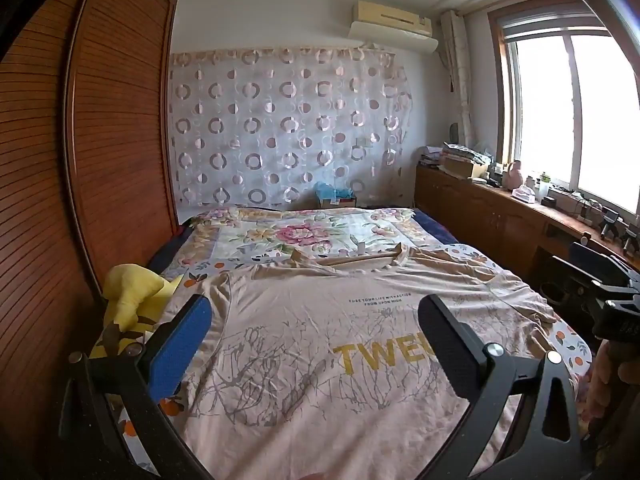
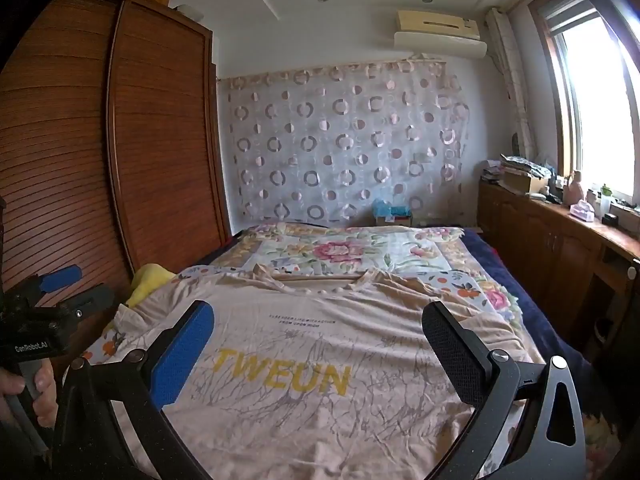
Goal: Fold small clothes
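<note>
On the bed (image 1: 420,224), the beige T-shirt (image 1: 320,344) is spread flat, collar at twelve o'clock. Both the left gripper (image 1: 316,344) and the right gripper (image 2: 320,348) are held wide, gripping nothing. The sleeves at nine and three o'clock are best pinched first and folded inward.
</note>
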The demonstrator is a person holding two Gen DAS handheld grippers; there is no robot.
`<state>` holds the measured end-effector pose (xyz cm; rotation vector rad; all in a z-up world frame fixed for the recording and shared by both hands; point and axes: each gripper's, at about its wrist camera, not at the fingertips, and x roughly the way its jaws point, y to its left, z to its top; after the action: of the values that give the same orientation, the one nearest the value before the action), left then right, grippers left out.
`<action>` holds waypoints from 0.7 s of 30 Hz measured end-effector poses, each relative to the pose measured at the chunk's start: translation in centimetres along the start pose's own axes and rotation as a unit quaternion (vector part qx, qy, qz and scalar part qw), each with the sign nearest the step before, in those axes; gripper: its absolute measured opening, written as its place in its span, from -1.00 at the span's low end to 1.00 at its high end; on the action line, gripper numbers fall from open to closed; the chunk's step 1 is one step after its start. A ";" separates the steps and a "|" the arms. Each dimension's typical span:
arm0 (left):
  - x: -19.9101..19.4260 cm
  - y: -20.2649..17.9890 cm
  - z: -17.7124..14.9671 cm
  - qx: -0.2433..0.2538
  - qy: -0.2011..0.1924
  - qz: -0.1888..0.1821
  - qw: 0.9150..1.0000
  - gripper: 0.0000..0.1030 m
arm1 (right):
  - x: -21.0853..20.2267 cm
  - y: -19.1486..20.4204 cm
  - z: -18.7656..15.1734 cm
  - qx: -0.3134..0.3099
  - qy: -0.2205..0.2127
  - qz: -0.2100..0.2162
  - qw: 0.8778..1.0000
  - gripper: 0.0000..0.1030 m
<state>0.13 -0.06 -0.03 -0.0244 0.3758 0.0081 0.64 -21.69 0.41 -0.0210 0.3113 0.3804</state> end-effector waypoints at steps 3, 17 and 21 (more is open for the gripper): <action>0.0 0.0 0.0 0.000 -0.001 0.001 1.000 1.00 | 0.1 0.0 0.0 0.000 0.000 0.000 1.000 1.00; 0.0 0.3 0.1 0.001 -0.003 0.000 1.000 1.00 | 0.0 0.0 -0.1 0.000 0.001 -0.001 1.000 1.00; -0.4 0.8 0.4 0.002 -0.004 0.001 1.000 1.00 | 0.0 0.0 -0.1 0.000 0.001 -0.001 1.000 1.00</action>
<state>-0.07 0.73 0.47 -0.0196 0.3679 0.0085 0.63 -21.71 0.31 -0.0213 0.3129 0.3782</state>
